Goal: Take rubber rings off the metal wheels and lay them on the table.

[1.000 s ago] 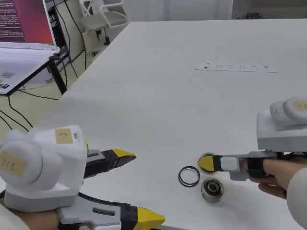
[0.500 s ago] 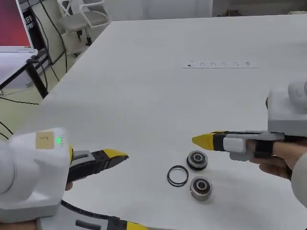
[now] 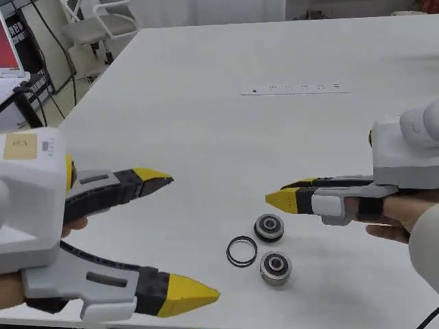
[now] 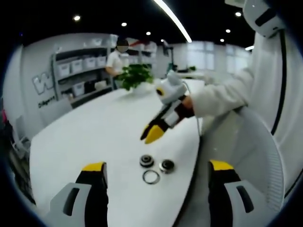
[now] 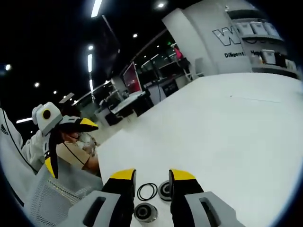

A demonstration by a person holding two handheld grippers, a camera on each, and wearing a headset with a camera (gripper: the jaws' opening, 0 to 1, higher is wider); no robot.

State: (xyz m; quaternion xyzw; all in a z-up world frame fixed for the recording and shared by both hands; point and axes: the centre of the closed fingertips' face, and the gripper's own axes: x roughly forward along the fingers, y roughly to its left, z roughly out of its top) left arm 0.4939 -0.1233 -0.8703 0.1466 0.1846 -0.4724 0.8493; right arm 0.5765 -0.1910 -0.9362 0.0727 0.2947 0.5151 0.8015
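Rubber ring [image 3: 241, 251] lay flat on the tabletop [image 3: 206, 103], touching nothing. Just beside it sat a bare-rimmed wheel [image 3: 276, 267] and a dark-rimmed wheel [image 3: 269, 227], the second likely with its ring still on. Right hand-held gripper [image 3: 282, 199] hovered just beyond the ring, jaws narrow and empty, probably lining up on the dark-rimmed wheel. Left hand-held gripper [image 3: 184, 238] hung well apart from the ring, jaws wide, holding nothing.

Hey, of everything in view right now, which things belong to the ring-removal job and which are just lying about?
Job: far metal wheel, near metal wheel, loose rubber ring on the table.
Lying about: printed strip, office chair, potted plant.
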